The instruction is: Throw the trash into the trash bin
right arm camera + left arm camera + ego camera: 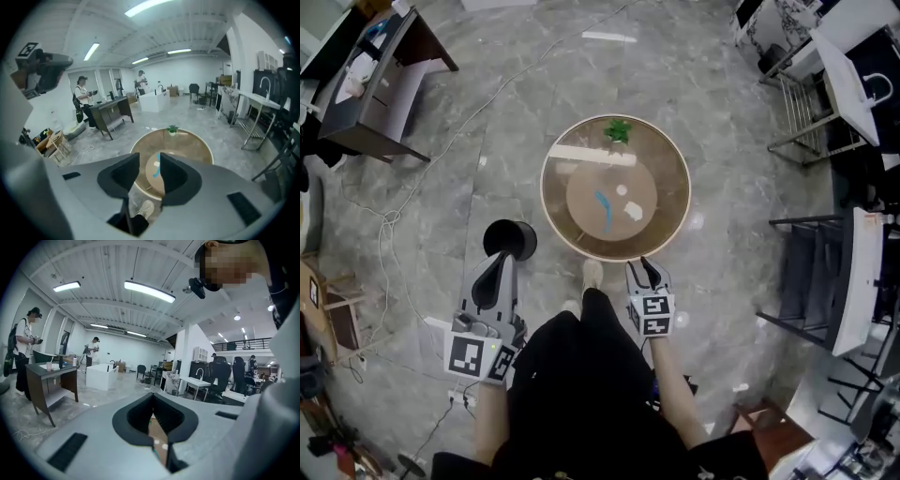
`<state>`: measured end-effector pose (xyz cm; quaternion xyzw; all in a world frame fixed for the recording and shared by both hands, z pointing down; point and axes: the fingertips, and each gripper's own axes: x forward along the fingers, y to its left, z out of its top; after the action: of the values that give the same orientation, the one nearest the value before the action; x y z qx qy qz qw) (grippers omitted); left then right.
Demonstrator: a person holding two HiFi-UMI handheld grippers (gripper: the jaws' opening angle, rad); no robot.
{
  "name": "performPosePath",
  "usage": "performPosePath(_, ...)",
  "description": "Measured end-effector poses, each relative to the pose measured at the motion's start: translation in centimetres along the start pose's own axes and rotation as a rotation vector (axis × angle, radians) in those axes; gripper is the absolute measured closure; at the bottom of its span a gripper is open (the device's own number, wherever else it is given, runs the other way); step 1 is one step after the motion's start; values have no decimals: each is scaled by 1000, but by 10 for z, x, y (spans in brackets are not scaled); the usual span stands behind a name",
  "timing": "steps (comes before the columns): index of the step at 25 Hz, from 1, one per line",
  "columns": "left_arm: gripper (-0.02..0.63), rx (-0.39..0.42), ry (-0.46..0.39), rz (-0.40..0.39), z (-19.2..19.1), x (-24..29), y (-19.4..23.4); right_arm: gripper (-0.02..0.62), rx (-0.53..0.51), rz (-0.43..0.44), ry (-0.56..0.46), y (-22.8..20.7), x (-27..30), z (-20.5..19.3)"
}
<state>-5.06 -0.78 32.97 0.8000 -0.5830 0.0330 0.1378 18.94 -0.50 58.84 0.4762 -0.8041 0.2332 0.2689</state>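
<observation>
A round glass table (547, 187) holds the trash: a blue strip (603, 208), a crumpled white wad (633, 211) and a smaller white bit (622, 190). A black trash bin (510, 239) stands on the floor at the table's left. My left gripper (501, 259) hovers just in front of the bin, and its jaws are shut with nothing in them (153, 397). My right gripper (646, 266) is at the table's near edge, apart from the trash. Its jaws are open and empty (150, 169), with the blue strip (157, 166) showing through the gap.
A small green plant (618, 131) sits at the table's far edge. A dark desk (380, 84) is at the far left, cables (394, 220) trail across the floor, and metal racks (825, 281) line the right. My shoe (592, 274) is by the table.
</observation>
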Motion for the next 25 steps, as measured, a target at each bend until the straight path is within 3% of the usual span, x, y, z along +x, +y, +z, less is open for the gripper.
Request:
performPosePath(7,601,-22,136,40,-51,11,8,420,42,-32,202,-21,104,-61)
performPosePath(11,601,-49,170,-20,-73,25,8,392,40,-64,356,-31,160,-105)
performPosePath(14,600,-106,235,-64,-104,44,14,391,54,-85,461,-36,195,-135)
performPosePath(18,598,-190,287,-79,-144,80,40,408,22,-80,526,-28,243,-152)
performPosePath(19,585,-226,291,-89,-153,87,43,408,6,-73,537,-26,250,-155)
performPosePath(21,490,-297,324,-126,-172,97,43,408,-13,-67,561,-24,262,-162)
performPosePath(24,479,-394,389,-190,-202,106,37,430,8,-96,599,-30,274,-172)
performPosePath(25,479,-419,406,-206,-210,107,35,480,19,-121,604,-34,275,-173)
